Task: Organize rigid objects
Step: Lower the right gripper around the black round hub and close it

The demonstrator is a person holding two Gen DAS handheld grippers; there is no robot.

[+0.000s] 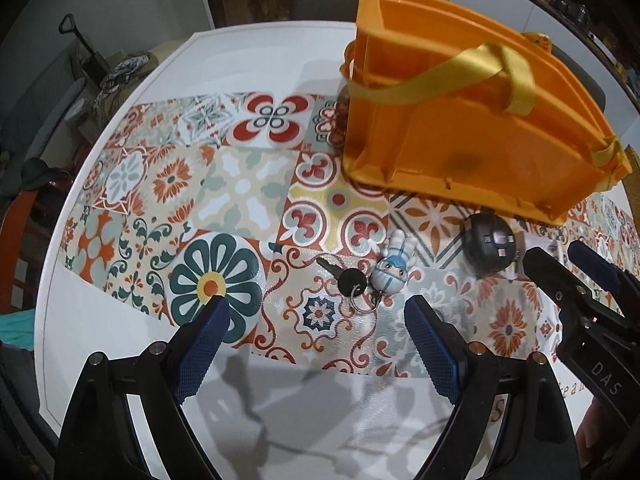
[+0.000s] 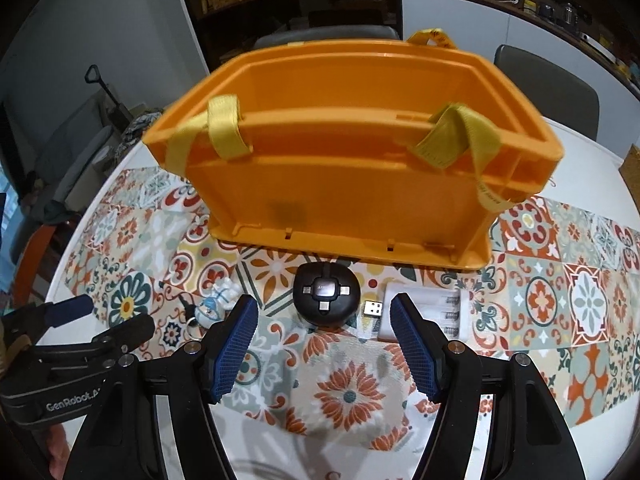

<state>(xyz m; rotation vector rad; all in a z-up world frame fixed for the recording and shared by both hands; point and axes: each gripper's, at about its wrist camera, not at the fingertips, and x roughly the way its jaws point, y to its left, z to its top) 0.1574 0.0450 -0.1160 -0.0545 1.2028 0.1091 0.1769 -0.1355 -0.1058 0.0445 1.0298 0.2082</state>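
An orange plastic basket (image 1: 472,128) (image 2: 340,184) with yellow straps stands on a patterned mat. In front of it lie a key with a blue-white figure keychain (image 1: 390,270) (image 2: 218,304), a round black USB hub (image 1: 490,246) (image 2: 326,294), a small USB dongle (image 2: 373,309) and a white battery charger (image 2: 432,312). My left gripper (image 1: 316,314) is open and empty, just short of the keychain. My right gripper (image 2: 323,316) is open and empty, just short of the hub. Each gripper shows in the other's view: the right one (image 1: 560,266), the left one (image 2: 108,316).
The mat (image 1: 240,200) covers the middle of a white round table (image 1: 256,40). Grey chairs (image 2: 548,88) stand behind the table. Shelves and clutter line the back wall. A stool and cloths sit at the left (image 1: 24,216).
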